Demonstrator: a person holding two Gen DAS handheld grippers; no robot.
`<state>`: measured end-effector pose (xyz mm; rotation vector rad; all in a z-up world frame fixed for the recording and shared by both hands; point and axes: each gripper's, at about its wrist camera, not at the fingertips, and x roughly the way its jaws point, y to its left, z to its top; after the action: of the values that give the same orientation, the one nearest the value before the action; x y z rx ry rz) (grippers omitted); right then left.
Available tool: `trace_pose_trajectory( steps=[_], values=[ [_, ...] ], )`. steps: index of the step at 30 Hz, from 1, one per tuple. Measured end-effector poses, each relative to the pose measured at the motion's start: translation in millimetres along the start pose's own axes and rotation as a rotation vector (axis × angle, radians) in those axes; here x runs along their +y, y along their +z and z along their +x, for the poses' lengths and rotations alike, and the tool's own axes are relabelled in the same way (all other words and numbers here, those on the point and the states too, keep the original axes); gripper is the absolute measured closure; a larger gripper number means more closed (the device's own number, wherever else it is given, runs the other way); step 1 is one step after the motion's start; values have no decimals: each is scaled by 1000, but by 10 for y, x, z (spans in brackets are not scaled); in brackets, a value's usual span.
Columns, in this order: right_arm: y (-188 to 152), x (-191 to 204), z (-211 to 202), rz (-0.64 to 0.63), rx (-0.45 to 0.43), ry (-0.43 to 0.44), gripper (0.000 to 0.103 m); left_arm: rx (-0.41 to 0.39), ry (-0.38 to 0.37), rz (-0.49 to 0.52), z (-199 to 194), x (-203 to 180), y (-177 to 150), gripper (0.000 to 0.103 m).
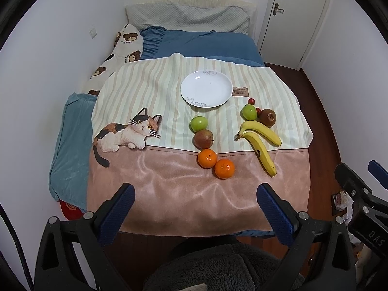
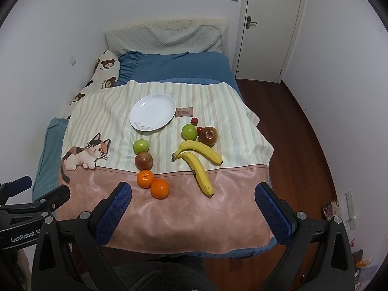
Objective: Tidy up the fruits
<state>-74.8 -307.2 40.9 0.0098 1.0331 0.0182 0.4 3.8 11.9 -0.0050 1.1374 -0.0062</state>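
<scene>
A white plate lies bare on the striped cat blanket. In front of it lie a green apple, a reddish apple and two oranges. To the right lie another green apple, two small red fruits, a brown fruit and two bananas. My left gripper and right gripper are open and empty, held above the blanket's near edge.
The blanket covers a bed with blue sheets, a bear pillow and a blue cushion at the left. White walls stand left and right; wood floor and a door lie to the right.
</scene>
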Motion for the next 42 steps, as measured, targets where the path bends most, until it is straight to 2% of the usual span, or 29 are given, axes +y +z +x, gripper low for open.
trace_pose_trajectory(
  steps=[42],
  values=[
    [73, -32, -72, -2, -21, -11, 0, -1, -12, 9, -16, -88, 68, 0]
  ],
)
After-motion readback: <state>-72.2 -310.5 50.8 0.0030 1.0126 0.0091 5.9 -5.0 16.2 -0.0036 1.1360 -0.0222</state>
